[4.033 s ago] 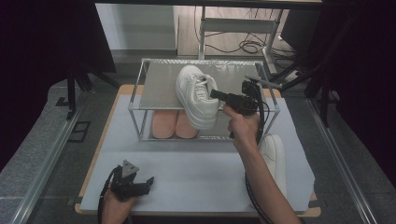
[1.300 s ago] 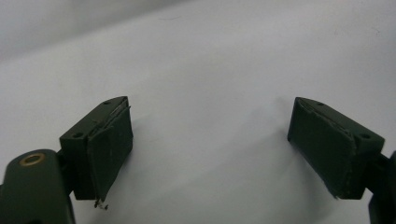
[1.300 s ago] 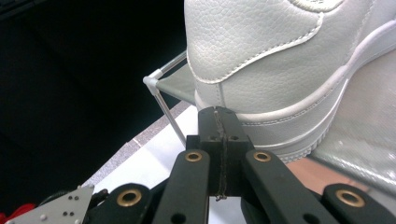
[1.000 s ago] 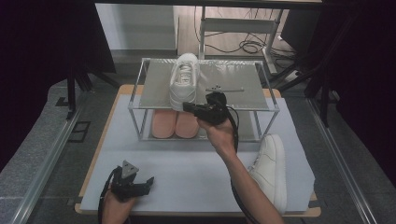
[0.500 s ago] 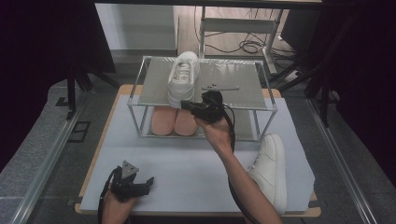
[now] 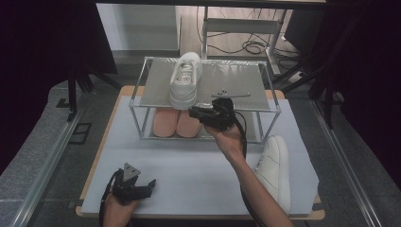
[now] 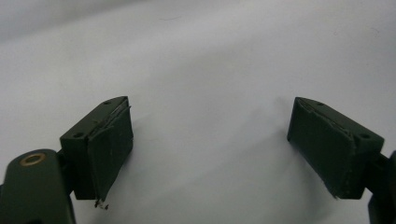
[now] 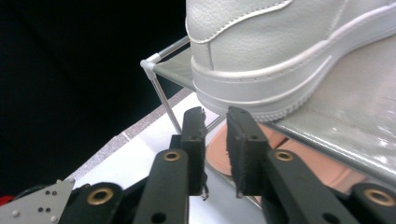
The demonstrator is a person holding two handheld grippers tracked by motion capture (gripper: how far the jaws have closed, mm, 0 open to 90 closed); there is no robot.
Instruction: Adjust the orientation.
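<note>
Since four seconds ago the white leather low-top sneaker has gone from hanging tilted in the right gripper to standing flat on the upper grey metal shelf of the wire-framed shoe rack, and the jaws have just been opening off it. In the right gripper view the two black pads stand a narrow gap apart with nothing between them, just below the shoe's heel; I judge this a release, the shoe let go once its sole had full support. It sits toe away from the person, toward 11 o'clock on the shelf, heel near the front rail, which leaves the shelf's right half free, likely for its mate. That second white sneaker lies on the pale grey table mat at 4 o'clock from the rack, beside the right forearm. Under the shelf, on the lower tier, a pair of salmon-pink flat soles lies side by side at 6 o'clock from the placed shoe.

The left gripper rests at 7 o'clock on the mat, well apart from the rack. Its pads are spread wide over bare mat, holding nothing, parked out of the way.
</note>
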